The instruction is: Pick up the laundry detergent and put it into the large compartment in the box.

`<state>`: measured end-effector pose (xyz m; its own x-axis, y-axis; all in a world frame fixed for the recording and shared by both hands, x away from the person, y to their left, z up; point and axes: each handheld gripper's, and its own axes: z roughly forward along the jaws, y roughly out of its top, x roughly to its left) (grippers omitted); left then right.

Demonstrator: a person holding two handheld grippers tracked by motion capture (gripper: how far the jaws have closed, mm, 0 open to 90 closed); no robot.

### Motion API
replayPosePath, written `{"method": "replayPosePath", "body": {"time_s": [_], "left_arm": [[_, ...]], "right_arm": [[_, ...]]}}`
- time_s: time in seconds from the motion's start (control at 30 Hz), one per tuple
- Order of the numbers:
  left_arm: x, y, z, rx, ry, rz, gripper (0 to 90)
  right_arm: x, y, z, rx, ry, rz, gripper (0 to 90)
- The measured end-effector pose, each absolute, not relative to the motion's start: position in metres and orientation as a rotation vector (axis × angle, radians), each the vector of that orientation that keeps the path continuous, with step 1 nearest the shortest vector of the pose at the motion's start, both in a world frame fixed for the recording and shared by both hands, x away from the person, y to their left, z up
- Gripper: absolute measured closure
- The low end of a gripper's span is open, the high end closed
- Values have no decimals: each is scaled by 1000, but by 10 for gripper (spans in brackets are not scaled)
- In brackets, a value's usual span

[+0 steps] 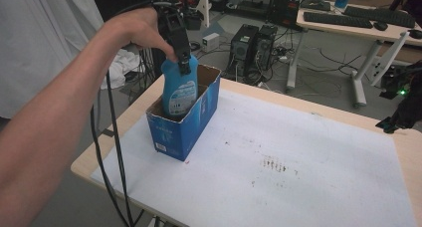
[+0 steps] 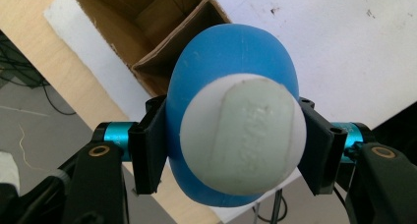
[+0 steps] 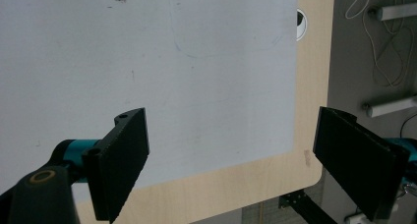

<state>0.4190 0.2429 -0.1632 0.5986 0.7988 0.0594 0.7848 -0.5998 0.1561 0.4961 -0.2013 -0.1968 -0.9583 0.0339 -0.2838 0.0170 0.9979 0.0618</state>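
Observation:
A blue bottle (image 1: 179, 90) with a printed label stands upright, its lower part inside an open blue cardboard box (image 1: 191, 130) at the table's left. My left gripper (image 1: 185, 63) comes down from above and is shut on the bottle's neck. In the left gripper view the bottle's blue shoulder (image 2: 236, 62) and white cap sit squeezed between the jaws of the left gripper (image 2: 231, 140), with the box's brown inside (image 2: 157, 17) beyond. My right gripper (image 1: 404, 110) hangs at the table's far right edge. In its own view the right gripper (image 3: 231, 135) is wide open over the white sheet.
A white sheet (image 1: 298, 157) with dark stains covers most of the wooden table (image 1: 94, 160). Black cables (image 1: 112, 157) trail down from the left gripper. Computer towers (image 1: 254, 48) stand on the floor behind. A desk with keyboards (image 1: 358, 20) is at back right.

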Motion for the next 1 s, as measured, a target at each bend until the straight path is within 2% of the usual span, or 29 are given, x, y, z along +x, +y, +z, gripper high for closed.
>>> {"method": "replayPosePath", "body": {"time_s": [0.33,1.0], "left_arm": [[418,248,-197,2697,1363,156,377],[424,248,-243,2723,1353,137,376]], "right_arm": [[496,-199,-200,36,2854,83,129],[496,-197,-204,25,2857,82,129]]}}
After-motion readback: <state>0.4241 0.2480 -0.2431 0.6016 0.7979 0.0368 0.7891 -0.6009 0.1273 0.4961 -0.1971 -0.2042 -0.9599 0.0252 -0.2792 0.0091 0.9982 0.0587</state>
